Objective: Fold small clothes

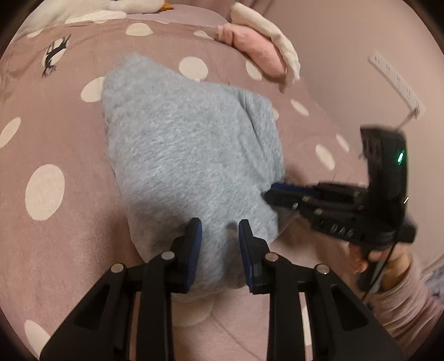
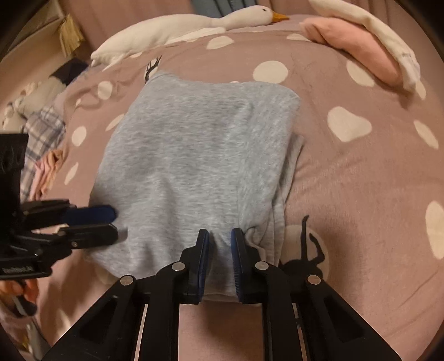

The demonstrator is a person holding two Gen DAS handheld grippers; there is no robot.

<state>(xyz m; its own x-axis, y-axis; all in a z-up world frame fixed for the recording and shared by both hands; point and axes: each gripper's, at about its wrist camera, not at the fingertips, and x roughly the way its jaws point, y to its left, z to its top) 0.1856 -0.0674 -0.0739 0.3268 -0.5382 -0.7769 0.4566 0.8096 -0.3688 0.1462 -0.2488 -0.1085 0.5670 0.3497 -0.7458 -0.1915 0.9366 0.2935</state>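
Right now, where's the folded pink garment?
In the right wrist view the folded pink garment lies top right on the polka-dot bedspread, under a cream cloth, beyond the grey garment.

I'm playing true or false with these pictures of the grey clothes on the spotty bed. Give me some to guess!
1. The grey garment lies on a pink blanket with white dots. True.
2. The white toy goose sits on the grey garment. False: it lies beyond it, at the bed's far edge.
3. The right gripper has grey cloth between its fingers. True.
4. The pink folded cloth is under the left gripper. False: it lies far off.
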